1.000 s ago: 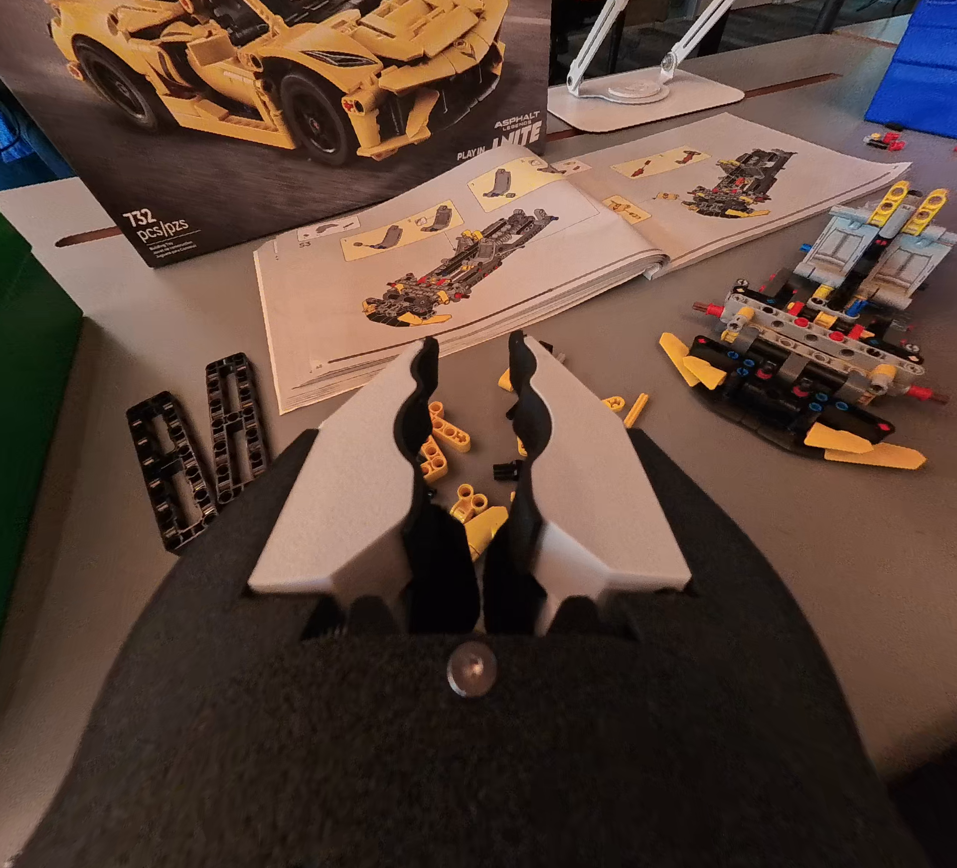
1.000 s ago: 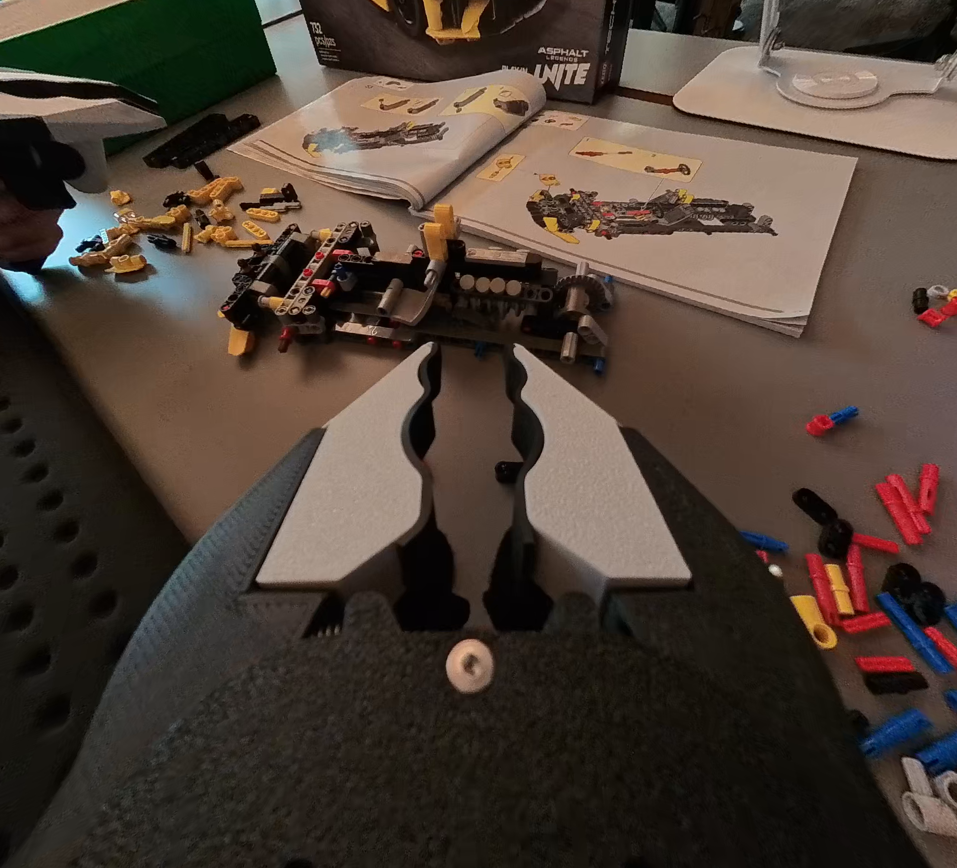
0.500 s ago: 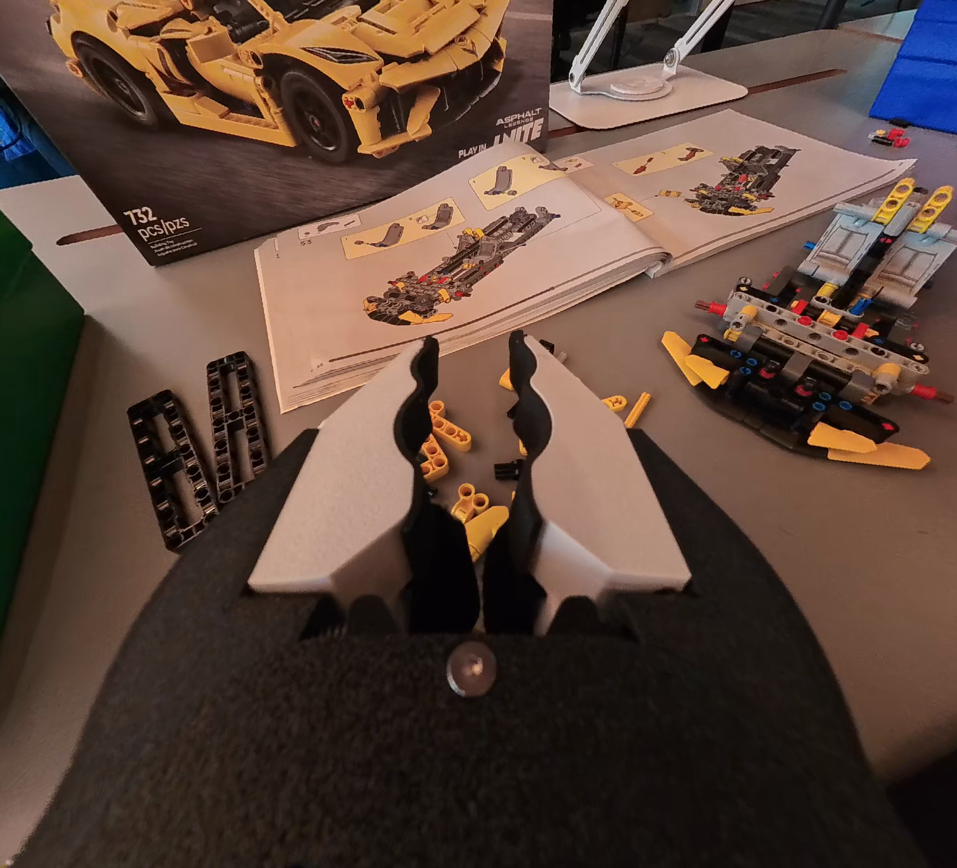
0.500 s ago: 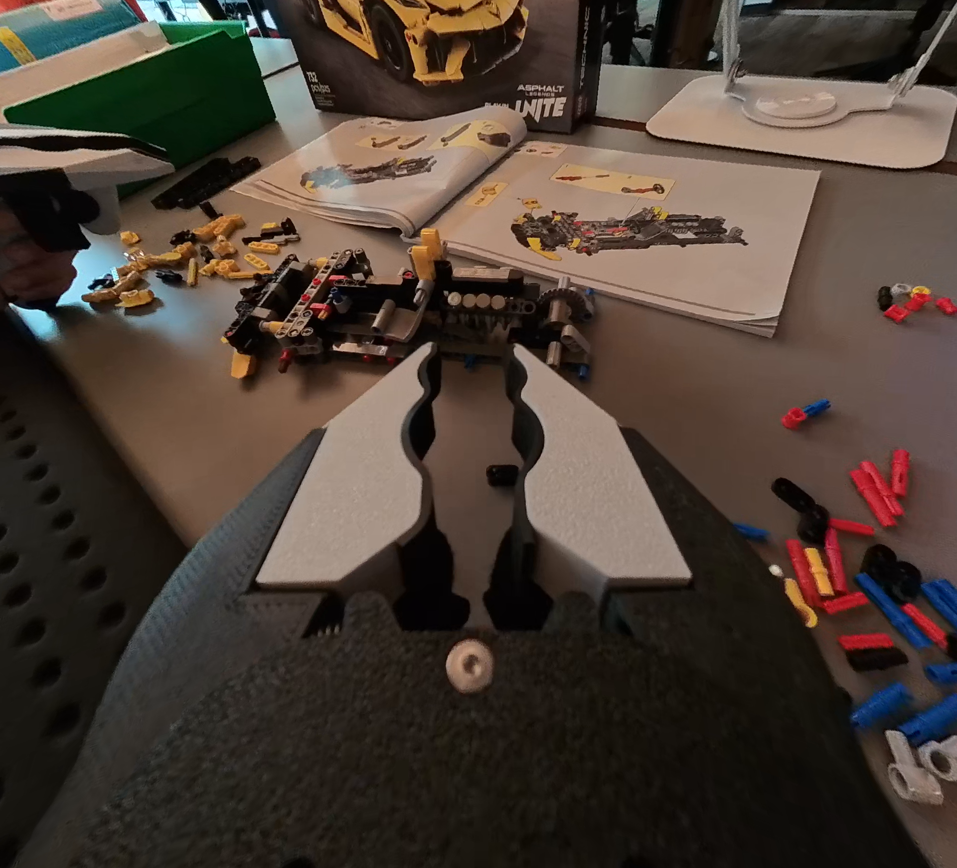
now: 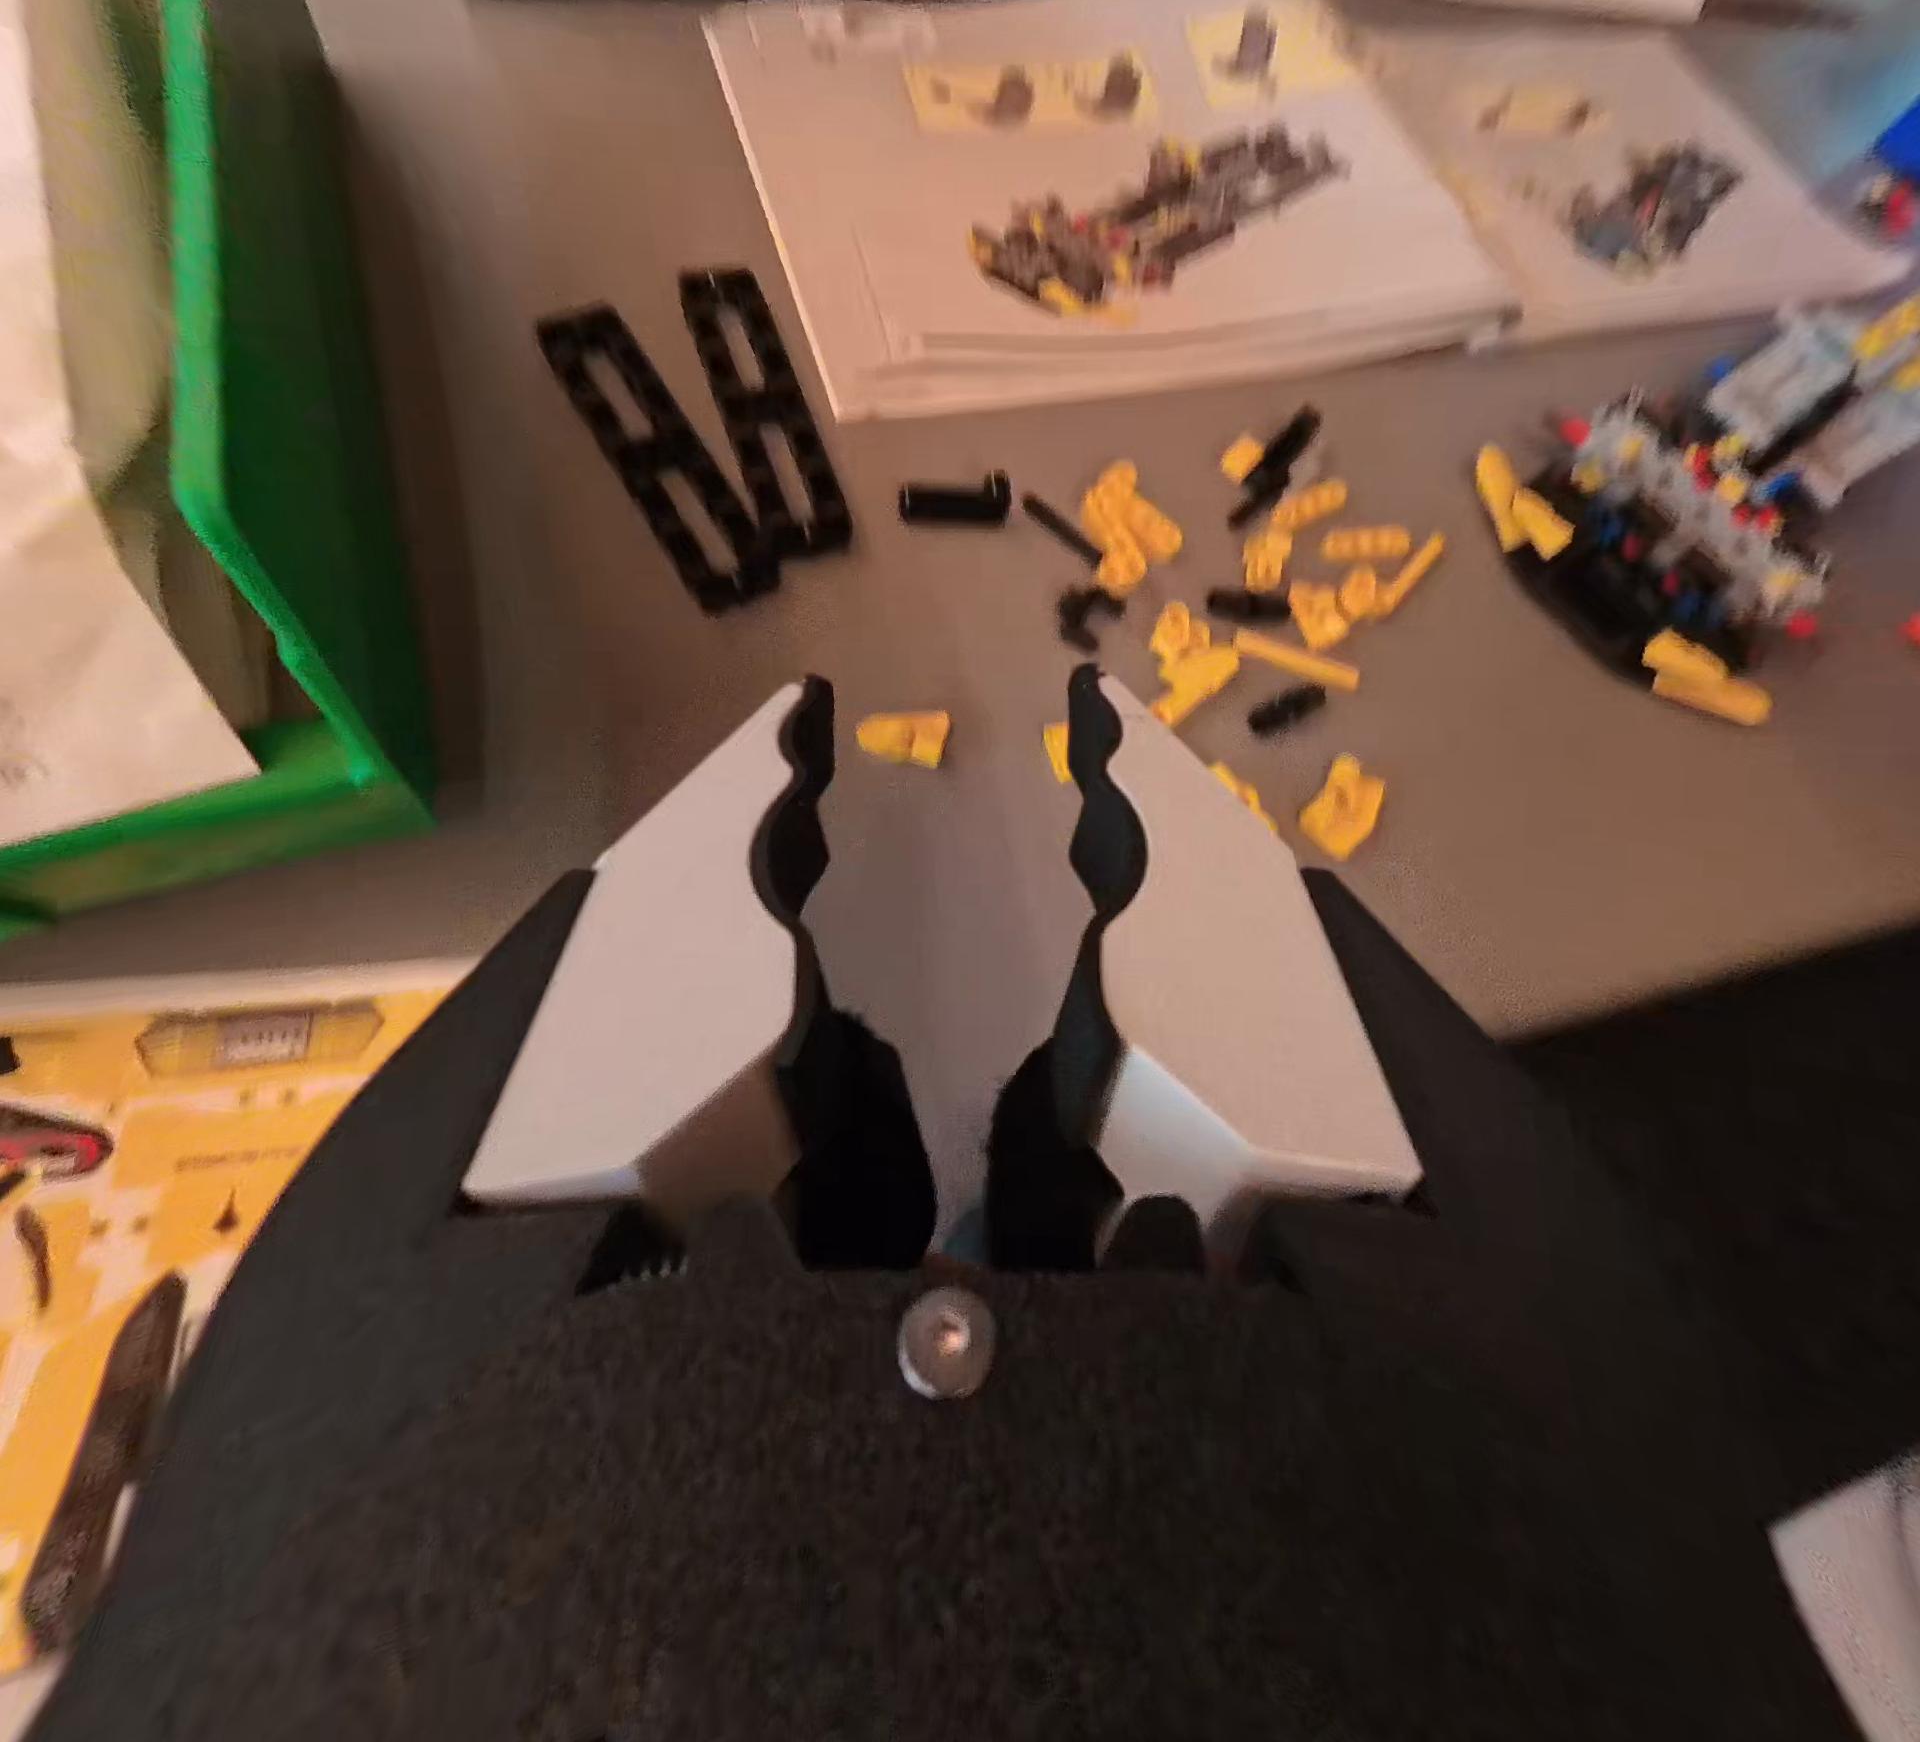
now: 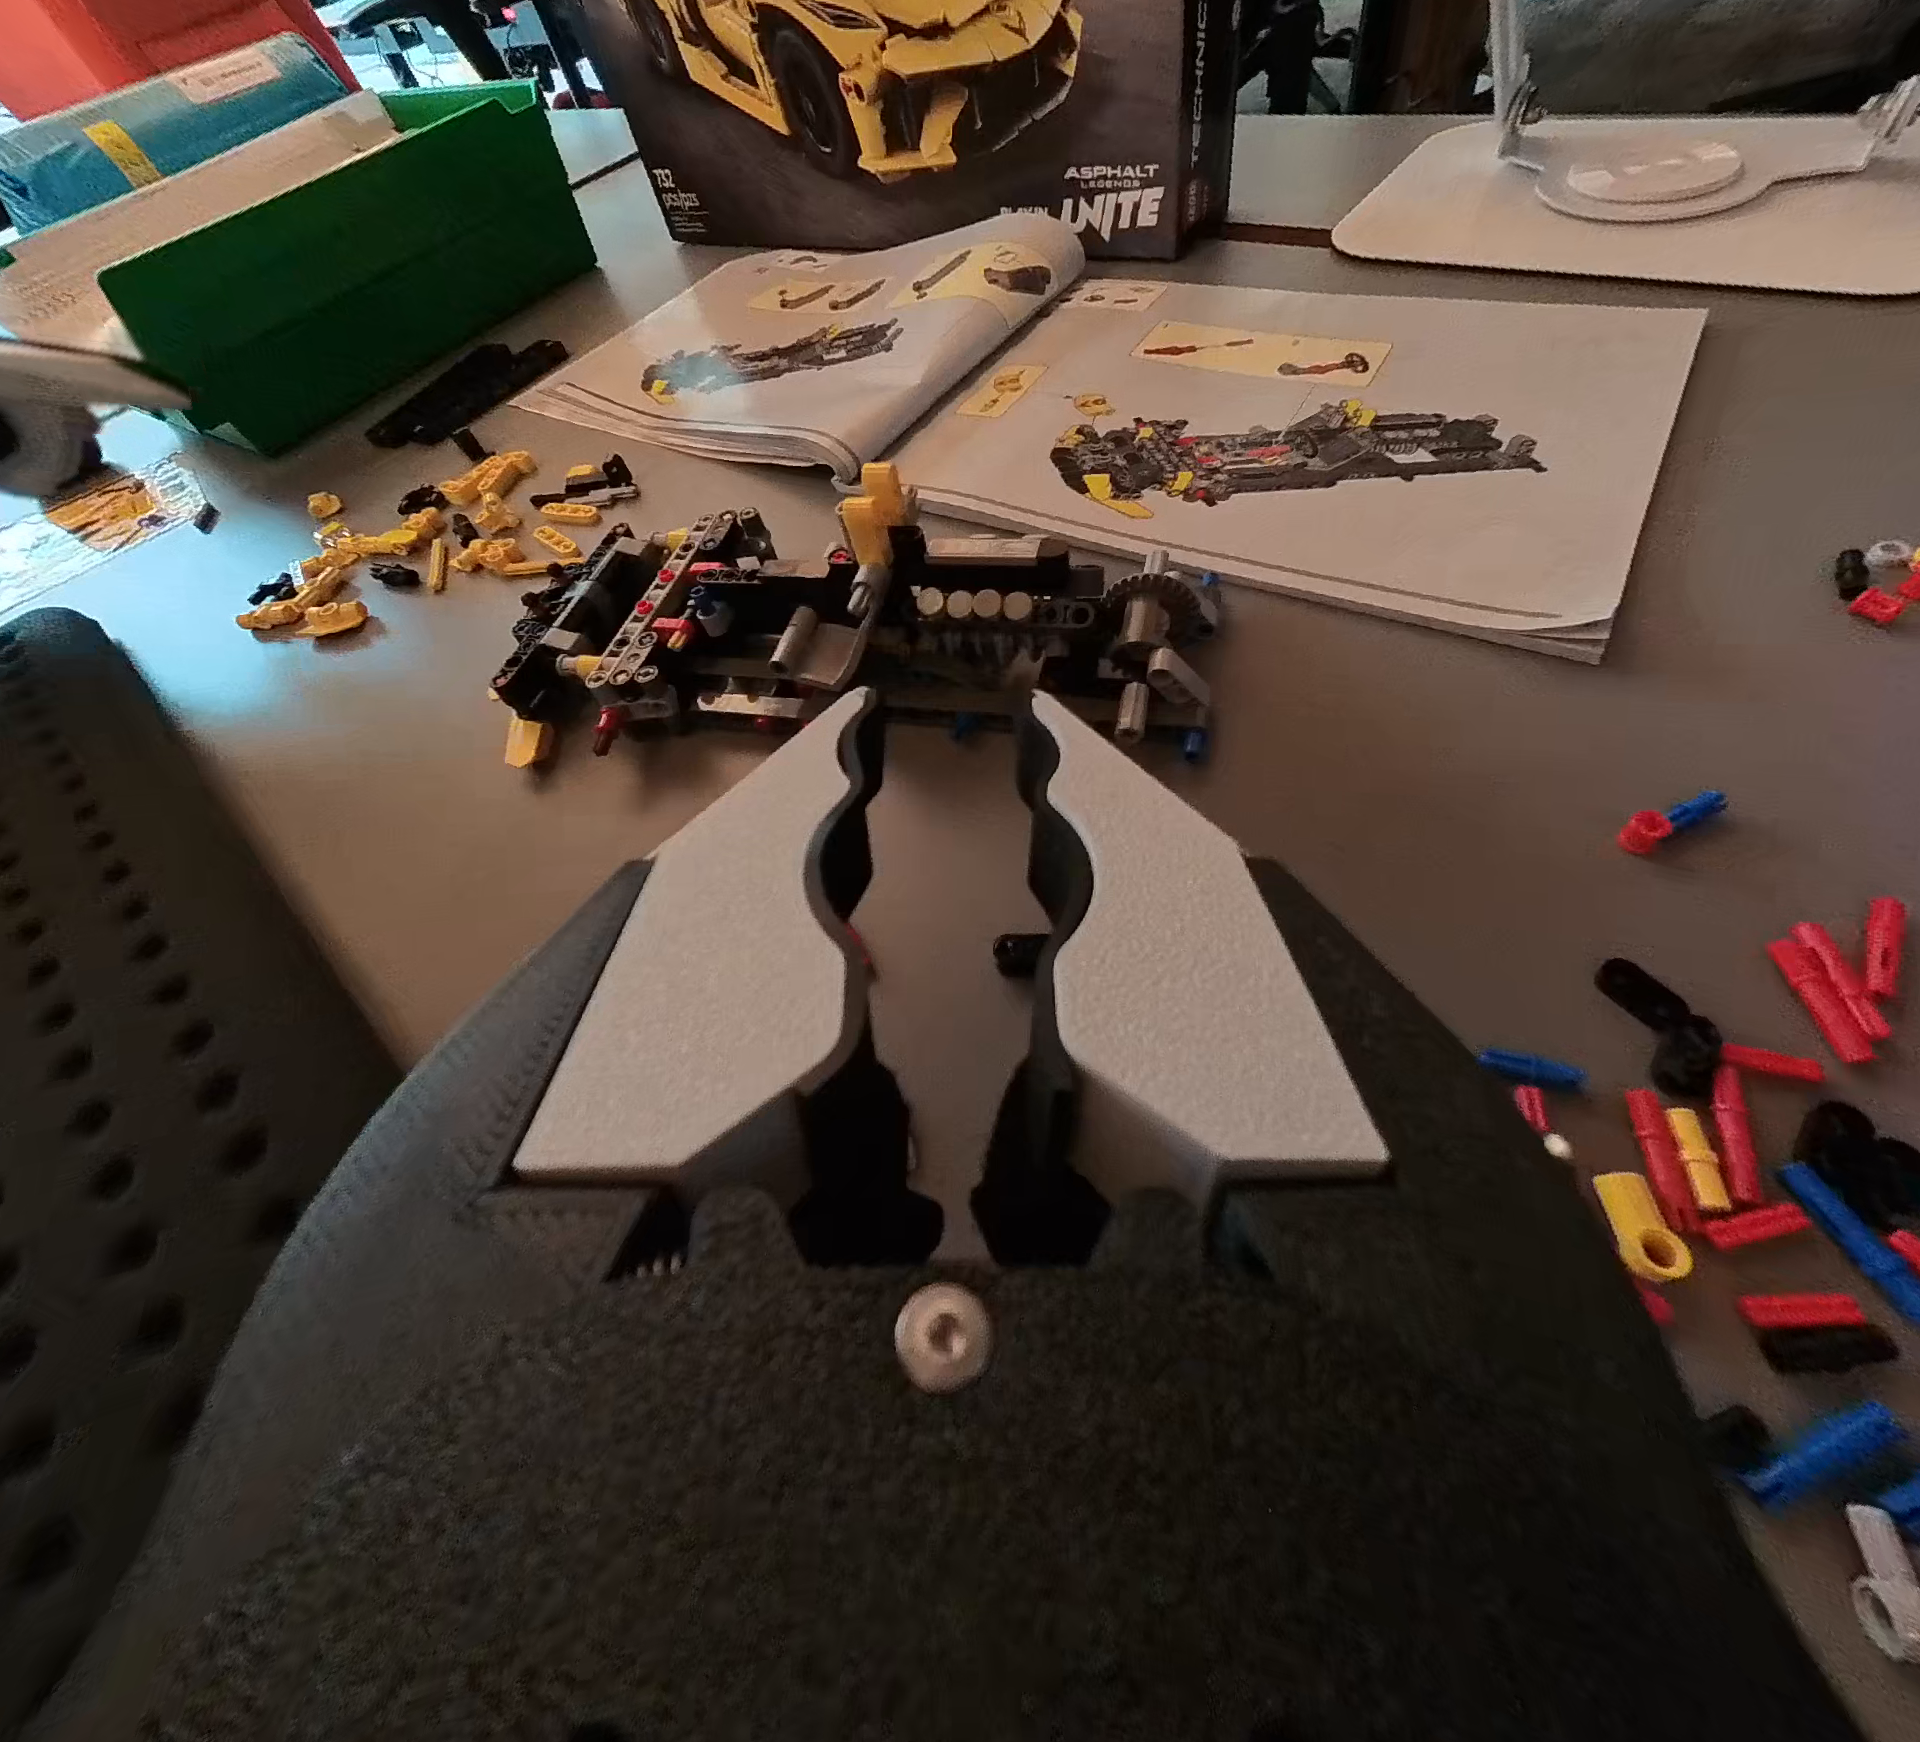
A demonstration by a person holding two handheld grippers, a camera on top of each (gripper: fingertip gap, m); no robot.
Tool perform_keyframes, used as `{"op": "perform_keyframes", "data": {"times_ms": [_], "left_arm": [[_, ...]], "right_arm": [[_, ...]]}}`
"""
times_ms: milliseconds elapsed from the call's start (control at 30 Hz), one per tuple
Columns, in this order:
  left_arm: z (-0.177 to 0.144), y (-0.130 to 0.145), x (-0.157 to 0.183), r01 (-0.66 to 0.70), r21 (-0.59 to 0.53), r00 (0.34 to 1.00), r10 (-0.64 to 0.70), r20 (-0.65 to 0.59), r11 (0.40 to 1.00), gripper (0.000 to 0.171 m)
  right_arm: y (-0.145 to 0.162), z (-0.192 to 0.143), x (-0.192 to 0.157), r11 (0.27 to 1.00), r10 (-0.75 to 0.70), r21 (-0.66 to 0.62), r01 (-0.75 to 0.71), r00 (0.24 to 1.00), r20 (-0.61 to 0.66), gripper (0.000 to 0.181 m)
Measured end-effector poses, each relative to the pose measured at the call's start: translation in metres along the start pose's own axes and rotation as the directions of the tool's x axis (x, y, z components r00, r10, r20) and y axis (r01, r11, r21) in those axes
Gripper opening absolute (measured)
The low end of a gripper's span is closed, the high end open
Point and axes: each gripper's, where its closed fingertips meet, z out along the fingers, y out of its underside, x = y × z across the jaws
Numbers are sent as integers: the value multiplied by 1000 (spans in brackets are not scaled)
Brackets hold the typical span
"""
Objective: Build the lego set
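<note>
Both tongs gape empty: the left tongs [image 5: 951,705] hang over a small yellow brick [image 5: 902,738] on the grey desk [image 5: 1558,871], scattered yellow and black pieces [image 5: 1226,591] just beyond; the right tongs [image 6: 945,716] hover near the half-built black-and-grey lego chassis [image 6: 852,622], before the open instruction booklet [image 6: 1299,445].

Green bin [image 6: 343,279], yellow loose pieces [image 5: 1195,591], black frames [image 5: 717,435], grey table [image 6: 1455,757]

We see dim, warm light; the left wrist view is motion-blurred throughout, the right sharp, both wide-angle bowed at the edges.
</note>
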Motion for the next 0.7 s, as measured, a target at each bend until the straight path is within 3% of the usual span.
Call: {"op": "perform_keyframes", "data": {"times_ms": [167, 467, 700], "left_arm": [[-7, 34, 22, -108, -125, 993, 101, -61, 986, 42], [-33, 53, 60, -258, -198, 945, 205, -256, 946, 36], [-67, 65, 37, -295, -287, 953, 258, -161, 911, 37]], "right_arm": [[0, 0, 0, 1000, 0, 1, 0, 1000, 3, 24], [0, -1, 0, 1000, 5, 3, -5, 1000, 1, 24], [1, 0, 0, 1000, 7, -2, -7, 1000, 3, 24]]}}
